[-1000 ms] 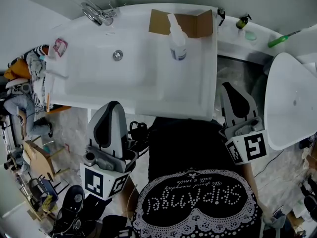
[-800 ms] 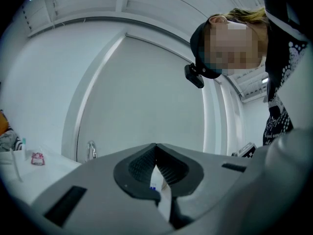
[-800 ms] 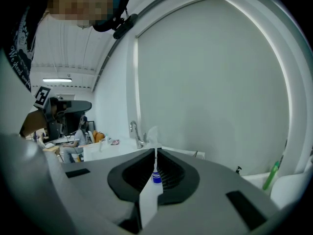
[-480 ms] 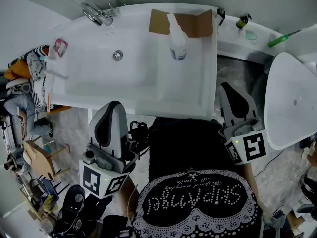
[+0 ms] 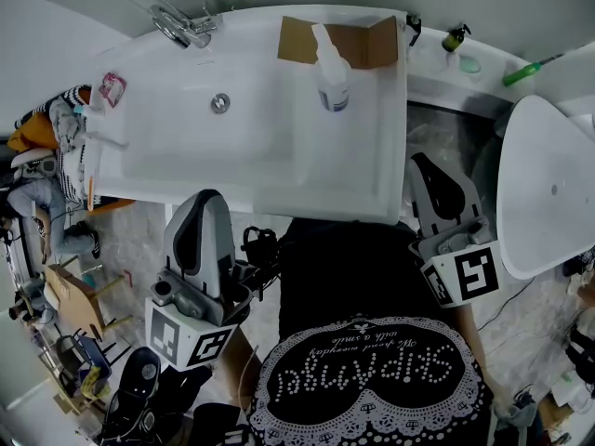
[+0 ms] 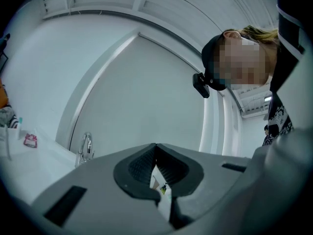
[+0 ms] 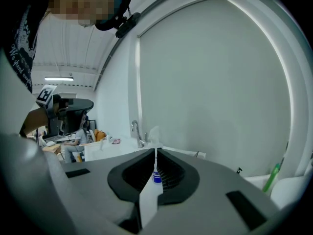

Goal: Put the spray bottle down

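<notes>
You find the spray bottle point(image 5: 332, 74) standing upright on the right ledge of the sink point(image 5: 363, 189), with the left gripper point(image 5: 206, 203) and right gripper point(image 5: 429, 167) both closed and empty short of the sink; expect light, slick, probably top-heavy plastic, so grip its body below the nozzle.

Spray bottle point(image 5: 332, 71) upright on the sink surface point(image 5: 344, 170), right of the basin point(image 5: 177, 142), just before a cardboard piece point(image 5: 358, 45) at the back edge, faucet point(image 5: 183, 28) behind the basin at left, drain point(image 5: 220, 103) in the basin — small bottle point(image 5: 455, 39) on a ledge point(image 5: 483, 74) further right.
</notes>
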{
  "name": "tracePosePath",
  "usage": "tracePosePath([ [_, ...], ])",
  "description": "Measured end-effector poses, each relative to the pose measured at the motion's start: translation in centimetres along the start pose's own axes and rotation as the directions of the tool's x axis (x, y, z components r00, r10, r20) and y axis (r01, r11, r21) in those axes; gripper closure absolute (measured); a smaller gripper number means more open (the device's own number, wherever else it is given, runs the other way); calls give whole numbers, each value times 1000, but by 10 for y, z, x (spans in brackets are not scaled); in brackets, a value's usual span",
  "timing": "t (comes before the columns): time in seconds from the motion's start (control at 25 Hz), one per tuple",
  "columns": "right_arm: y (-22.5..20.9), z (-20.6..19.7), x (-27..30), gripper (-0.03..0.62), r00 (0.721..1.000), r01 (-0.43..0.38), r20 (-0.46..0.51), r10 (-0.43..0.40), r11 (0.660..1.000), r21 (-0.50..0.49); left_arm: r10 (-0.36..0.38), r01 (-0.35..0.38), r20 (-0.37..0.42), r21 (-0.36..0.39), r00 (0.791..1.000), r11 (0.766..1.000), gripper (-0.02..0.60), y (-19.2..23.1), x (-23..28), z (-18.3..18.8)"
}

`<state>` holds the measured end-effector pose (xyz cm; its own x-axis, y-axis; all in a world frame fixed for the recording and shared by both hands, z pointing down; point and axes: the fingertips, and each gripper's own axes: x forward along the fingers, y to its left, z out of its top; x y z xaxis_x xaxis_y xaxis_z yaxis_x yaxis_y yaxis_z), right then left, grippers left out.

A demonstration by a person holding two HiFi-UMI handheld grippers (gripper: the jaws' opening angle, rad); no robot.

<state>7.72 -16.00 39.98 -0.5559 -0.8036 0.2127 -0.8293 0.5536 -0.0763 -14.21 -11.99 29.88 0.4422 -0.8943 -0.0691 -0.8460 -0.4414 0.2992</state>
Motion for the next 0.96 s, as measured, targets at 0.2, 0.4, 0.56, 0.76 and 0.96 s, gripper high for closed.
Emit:
tracePosePath([
  [0.2, 3, 0, 0, 566, 1000, -11, 1, 11, 1000, -10, -3, 3, 0, 7, 1000, 1000, 577, -1, -1, 1],
  [0.4, 3, 1, -1, 566, 1000, -14, 5, 14, 1000, -12, -4, 4, -2, 24, 1000, 1000, 577, -3, -2, 2],
  [0.56, 4, 2, 0, 567, 1000, -19, 6, 19, 1000, -19, -8, 8, 17, -11, 1000, 1000, 577, -1, -3, 4],
  [0.76, 4, 1, 0, 566, 1000, -23, 6, 23, 1000, -20, -3, 3, 15, -16, 1000, 1000, 577, -1, -3, 3],
  [0.96, 6, 2, 1, 566, 1000, -28, -1, 28, 999, -21, 1, -1, 12, -19, 1000, 1000, 577, -1, -4, 3],
])
